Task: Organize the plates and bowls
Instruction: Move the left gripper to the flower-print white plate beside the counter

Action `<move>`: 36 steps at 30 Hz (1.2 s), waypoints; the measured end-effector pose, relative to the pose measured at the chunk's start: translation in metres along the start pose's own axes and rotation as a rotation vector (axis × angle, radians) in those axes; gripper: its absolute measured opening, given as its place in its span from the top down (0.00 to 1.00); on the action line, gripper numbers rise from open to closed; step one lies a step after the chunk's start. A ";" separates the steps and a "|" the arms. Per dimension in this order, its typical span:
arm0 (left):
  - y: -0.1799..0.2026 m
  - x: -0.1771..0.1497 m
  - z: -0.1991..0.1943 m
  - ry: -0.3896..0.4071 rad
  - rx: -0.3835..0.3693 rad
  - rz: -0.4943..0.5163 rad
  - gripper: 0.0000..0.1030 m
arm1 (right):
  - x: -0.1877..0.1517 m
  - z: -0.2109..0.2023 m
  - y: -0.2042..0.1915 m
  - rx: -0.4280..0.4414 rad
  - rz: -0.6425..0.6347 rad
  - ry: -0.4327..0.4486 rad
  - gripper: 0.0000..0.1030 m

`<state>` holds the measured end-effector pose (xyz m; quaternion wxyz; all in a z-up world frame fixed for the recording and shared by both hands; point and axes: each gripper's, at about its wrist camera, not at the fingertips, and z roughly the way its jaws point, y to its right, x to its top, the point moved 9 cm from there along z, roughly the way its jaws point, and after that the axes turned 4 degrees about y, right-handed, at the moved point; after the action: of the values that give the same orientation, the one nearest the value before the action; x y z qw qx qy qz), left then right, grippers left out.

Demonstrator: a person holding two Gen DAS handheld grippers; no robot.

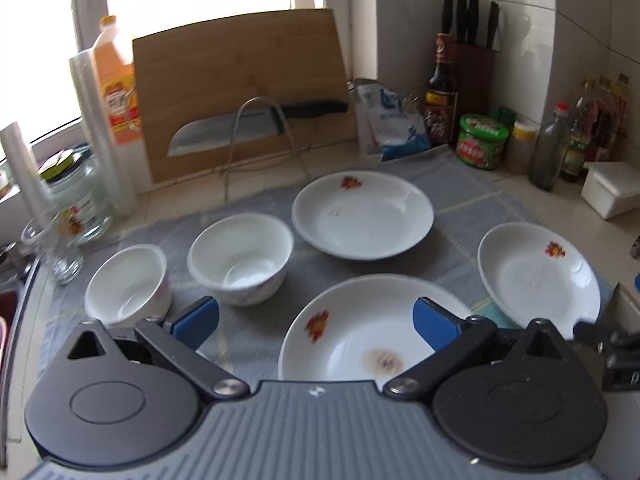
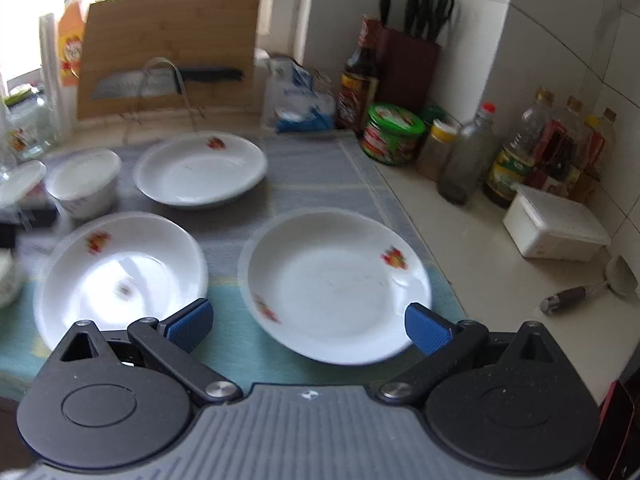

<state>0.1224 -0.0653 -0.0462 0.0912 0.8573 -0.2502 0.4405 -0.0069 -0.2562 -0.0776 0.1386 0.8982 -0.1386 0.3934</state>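
We are holding the left tongs point(image 1: 316, 322) spread wide apart above the near plate point(image 1: 360, 332), gripping nothing; a brown smudge is showing in that plate's well. The right tongs point(image 2: 309, 326) are likewise gaping open and empty, hovering over the near rim of the right plate point(image 2: 336, 284).

Beyond them, we are seeing a third plate point(image 1: 362, 216) sitting farther back on the grey cloth point(image 1: 248, 332) that is covering the desk point(image 2: 480, 264). Each plate is carrying a small red-orange printed motif. Two white bowls point(image 1: 240, 264) are standing just beside each other left of the plates, the leftmost bowl point(image 1: 126, 290) tilting slightly.

Farther out, a bamboo cutting board point(image 1: 240, 92) is leaning against the window with a knife point(image 1: 256, 126) in front of it on a wire rack. A knife block point(image 2: 406, 64), a dark sauce bottle point(image 1: 440, 92), a green-lidded tub point(image 2: 394, 134) and oil bottles point(image 2: 516, 152) are lining the tiled corner. Their labels, and those on the orange bottle point(image 1: 116, 80) and blue-white bag point(image 1: 390, 120), are too blurred for us to read.
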 end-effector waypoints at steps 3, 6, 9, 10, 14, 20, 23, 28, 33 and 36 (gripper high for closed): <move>0.009 0.010 0.011 0.013 -0.029 0.000 0.01 | -0.019 0.019 0.016 0.038 -0.012 -0.039 0.00; 0.019 0.021 0.019 0.012 -0.077 -0.019 0.01 | -0.036 0.034 0.026 0.078 -0.046 -0.064 0.00; 0.032 0.033 0.033 -0.002 -0.134 -0.040 0.01 | -0.047 0.049 0.033 0.111 -0.057 -0.096 0.00; 0.037 0.036 0.038 -0.015 -0.142 -0.035 0.01 | -0.048 0.054 0.034 0.123 -0.054 -0.100 0.00; 0.067 0.048 0.061 -0.058 -0.178 0.008 0.01 | -0.048 0.072 0.039 0.148 -0.066 -0.099 0.00; 0.117 0.061 0.089 -0.067 -0.264 0.099 0.01 | -0.049 0.088 0.042 0.191 -0.092 -0.108 0.00; 0.142 0.063 0.103 -0.085 -0.308 0.166 0.01 | -0.048 0.089 0.043 0.214 -0.092 -0.104 0.00; 0.174 0.060 0.127 -0.148 -0.401 0.239 0.01 | -0.048 0.092 0.044 0.246 -0.100 -0.095 0.00; 0.199 0.056 0.139 -0.162 -0.457 0.336 0.01 | -0.047 0.094 0.044 0.275 -0.124 -0.088 0.00; 0.211 0.054 0.145 -0.169 -0.491 0.387 0.01 | -0.047 0.095 0.044 0.288 -0.133 -0.078 0.00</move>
<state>0.1436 -0.3200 -0.1030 0.1887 0.7799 -0.5139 0.3032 0.0101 -0.3239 -0.1681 0.0289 0.9307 -0.0264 0.3638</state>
